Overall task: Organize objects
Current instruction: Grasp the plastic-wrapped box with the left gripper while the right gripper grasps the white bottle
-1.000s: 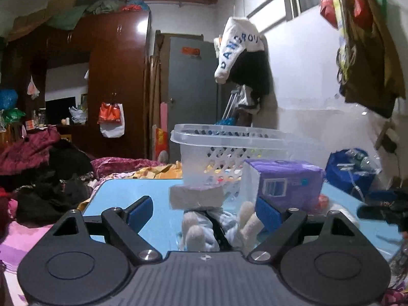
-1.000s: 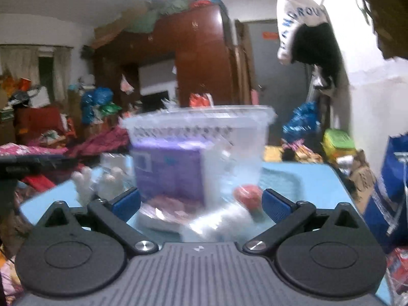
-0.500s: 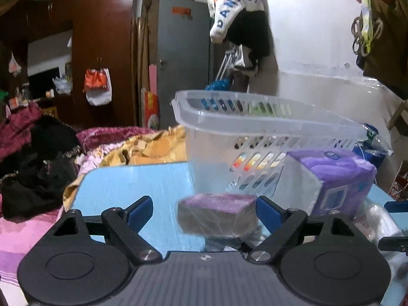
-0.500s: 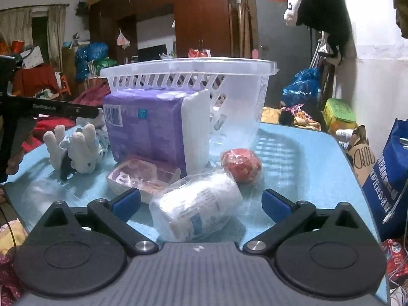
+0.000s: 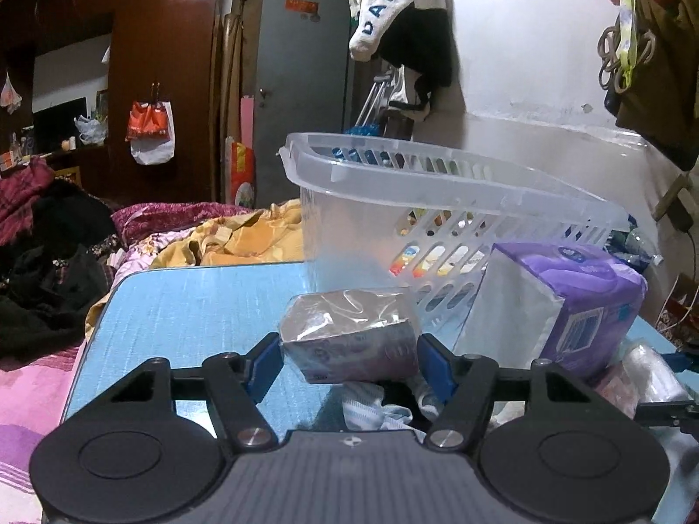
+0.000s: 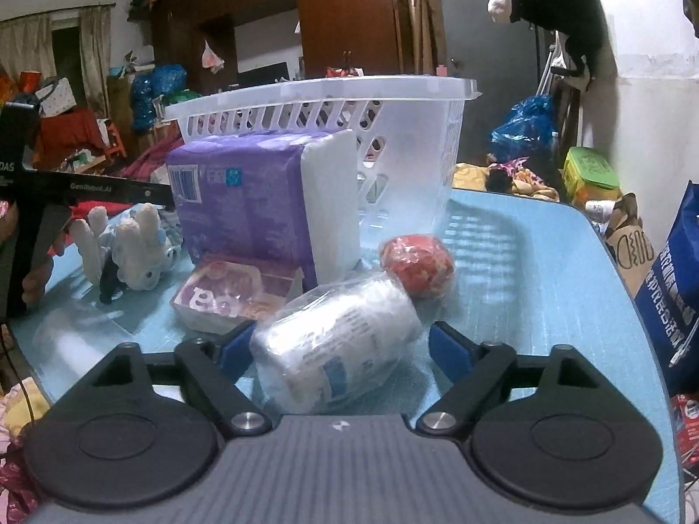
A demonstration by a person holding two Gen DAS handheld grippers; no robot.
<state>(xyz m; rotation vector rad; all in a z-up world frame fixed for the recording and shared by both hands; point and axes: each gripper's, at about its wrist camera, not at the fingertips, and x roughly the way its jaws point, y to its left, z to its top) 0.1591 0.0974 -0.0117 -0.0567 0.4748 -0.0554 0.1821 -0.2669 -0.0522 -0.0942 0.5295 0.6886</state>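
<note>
My left gripper [image 5: 349, 360] is shut on a small plastic-wrapped purple packet [image 5: 349, 336], held above the blue table [image 5: 196, 301]. Behind it stands a clear plastic basket [image 5: 393, 183] and a purple tissue pack [image 5: 568, 305]. My right gripper [image 6: 340, 349] has its fingers on both sides of a clear-wrapped white roll [image 6: 336, 340] lying on the table; the left finger touches it and the right finger stands a little apart. The basket [image 6: 415, 139], tissue pack [image 6: 244, 201], a red wrapped ball [image 6: 417, 262], a flat pink packet [image 6: 231, 297] and a white plush toy [image 6: 131, 244] lie ahead.
The left gripper's black frame [image 6: 65, 192] crosses the left of the right wrist view. The table's right edge [image 6: 629, 305] borders a blue bag [image 6: 673, 284] on the floor. Piled clothes [image 5: 52, 253] lie left of the table.
My left gripper has closed on the small purple packet and lifted it. My right gripper has moved forward and narrowed around the wrapped white roll.
</note>
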